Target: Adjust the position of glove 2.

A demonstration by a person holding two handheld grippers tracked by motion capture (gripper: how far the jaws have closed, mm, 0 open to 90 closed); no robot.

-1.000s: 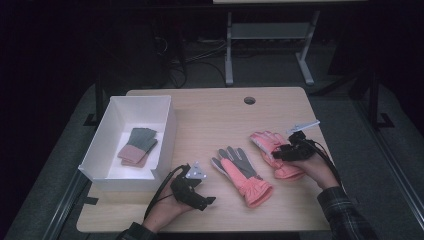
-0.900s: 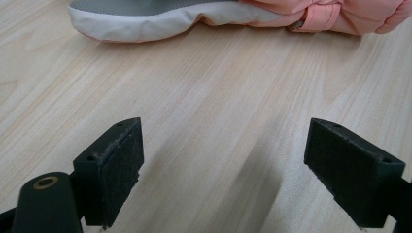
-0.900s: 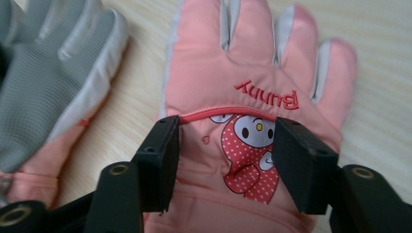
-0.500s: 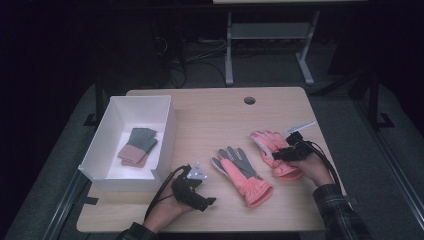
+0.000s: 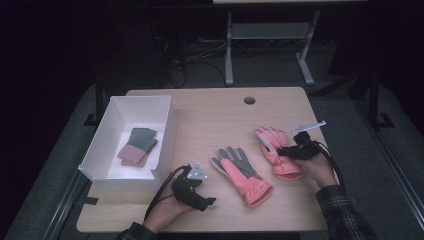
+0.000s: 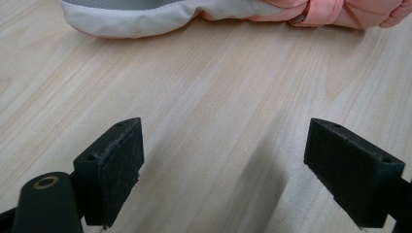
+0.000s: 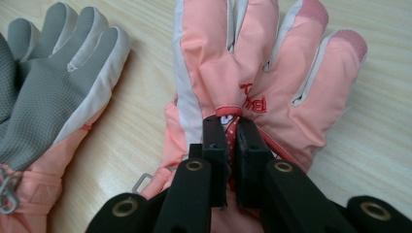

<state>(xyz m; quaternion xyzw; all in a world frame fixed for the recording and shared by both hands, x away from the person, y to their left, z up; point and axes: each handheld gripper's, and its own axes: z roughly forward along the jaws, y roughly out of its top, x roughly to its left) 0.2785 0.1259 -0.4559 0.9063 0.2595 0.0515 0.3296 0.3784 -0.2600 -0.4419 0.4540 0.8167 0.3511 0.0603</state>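
Pinching a fold of fabric on the back of a pink glove, the right gripper has just been closing its jaws. That glove lies flat at the right of the wooden table, beside a second glove lying grey palm up. The left gripper rests on bare wood, jaws wide apart and holding nothing.

I seem to be working in a lab or test room: a plain wooden desk with a cable hole stands on grey carpet (lit from above, dark all around), with loose cables and a metal frame behind it.
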